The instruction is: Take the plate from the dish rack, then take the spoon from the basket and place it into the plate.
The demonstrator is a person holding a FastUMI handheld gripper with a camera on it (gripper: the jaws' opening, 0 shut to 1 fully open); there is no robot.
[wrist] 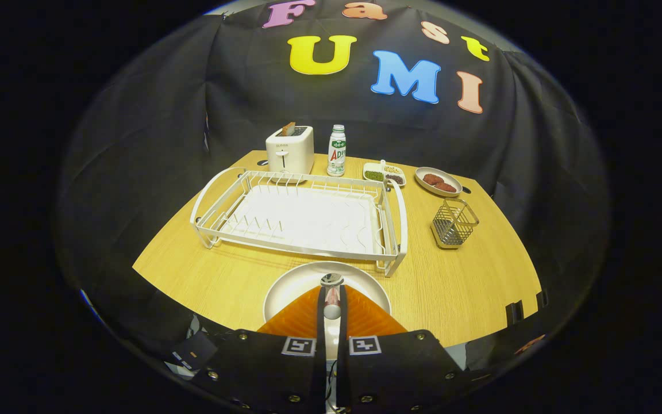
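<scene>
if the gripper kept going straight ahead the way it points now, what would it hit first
Likely the near rail of the white dish rack, beyond the plate. The gripper is shut on the spoon over that plate; if it points downward, plate or table would come first. Depth is unclear.

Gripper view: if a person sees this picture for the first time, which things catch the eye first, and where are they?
First is the gripper, its fingers closed on a spoon over the white plate on the table's near edge. Just beyond the plate stands the large white dish rack. Behind it are a toaster and a bottle, and to its right a small wire basket.
</scene>
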